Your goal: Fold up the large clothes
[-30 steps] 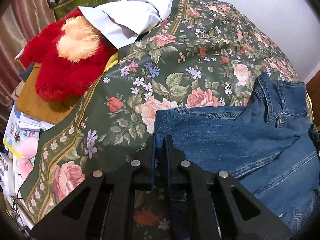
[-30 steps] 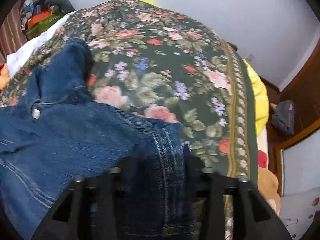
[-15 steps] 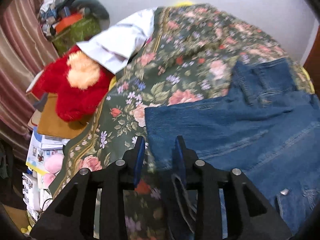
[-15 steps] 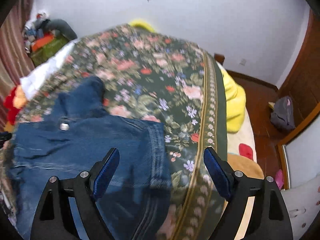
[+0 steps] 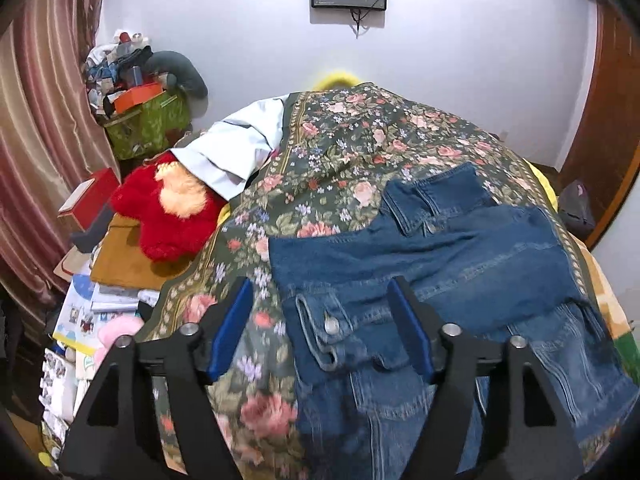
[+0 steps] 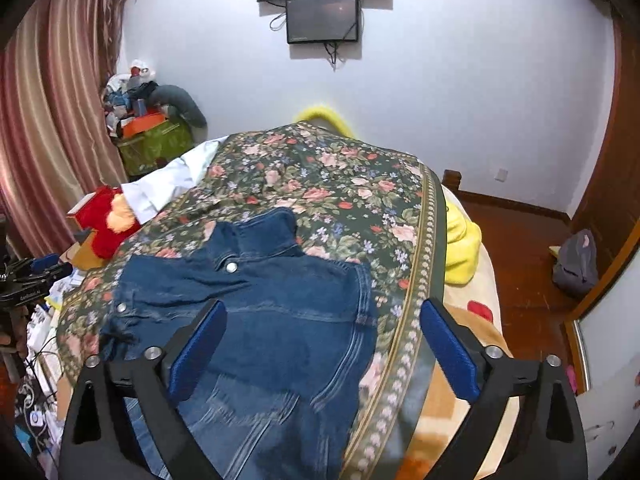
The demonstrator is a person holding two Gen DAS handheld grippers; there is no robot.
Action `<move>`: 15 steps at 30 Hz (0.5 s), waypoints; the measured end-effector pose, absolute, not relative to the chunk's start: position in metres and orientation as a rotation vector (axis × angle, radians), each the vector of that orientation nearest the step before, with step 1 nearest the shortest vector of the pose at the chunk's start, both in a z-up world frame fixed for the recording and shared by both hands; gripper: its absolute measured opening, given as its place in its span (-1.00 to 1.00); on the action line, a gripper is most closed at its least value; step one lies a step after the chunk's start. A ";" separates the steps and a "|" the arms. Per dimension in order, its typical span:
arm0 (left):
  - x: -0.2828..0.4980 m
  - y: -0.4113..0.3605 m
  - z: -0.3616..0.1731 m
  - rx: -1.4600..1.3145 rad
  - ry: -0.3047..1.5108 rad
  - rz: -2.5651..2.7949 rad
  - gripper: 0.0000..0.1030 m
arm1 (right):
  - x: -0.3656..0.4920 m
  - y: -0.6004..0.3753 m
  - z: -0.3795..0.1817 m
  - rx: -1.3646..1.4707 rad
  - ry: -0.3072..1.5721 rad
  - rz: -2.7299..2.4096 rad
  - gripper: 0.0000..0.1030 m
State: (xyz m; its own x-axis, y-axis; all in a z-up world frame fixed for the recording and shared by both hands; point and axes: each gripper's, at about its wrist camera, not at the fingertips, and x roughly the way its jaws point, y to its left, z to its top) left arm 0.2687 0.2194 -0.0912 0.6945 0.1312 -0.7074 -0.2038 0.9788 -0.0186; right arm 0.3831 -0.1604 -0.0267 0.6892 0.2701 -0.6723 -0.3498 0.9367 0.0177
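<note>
Left wrist view: left gripper [image 5: 320, 320] spread wide above denim jacket [image 5: 440, 272] on floral bedspread [image 5: 360, 140]; right gripper [image 6: 322, 336] likewise spread, holding nothing

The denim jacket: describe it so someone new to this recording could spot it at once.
Start from the bed's dark floral bedspread. The denim jacket lies flat on its near half, collar toward the wall. It is the only blue fabric there, with metal snap buttons, unlike the red plush toy and white cloth at the bed's left edge.
</note>
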 end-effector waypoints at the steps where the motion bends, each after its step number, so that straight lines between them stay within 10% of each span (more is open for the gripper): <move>1: 0.260 0.219 -0.092 -0.109 0.786 0.185 0.52 | 0.374 -0.161 -0.028 -0.111 0.738 0.352 0.98; 15: 0.168 0.234 -0.187 -0.383 1.019 0.153 0.59 | 0.313 -0.191 -0.126 0.029 1.058 0.399 0.99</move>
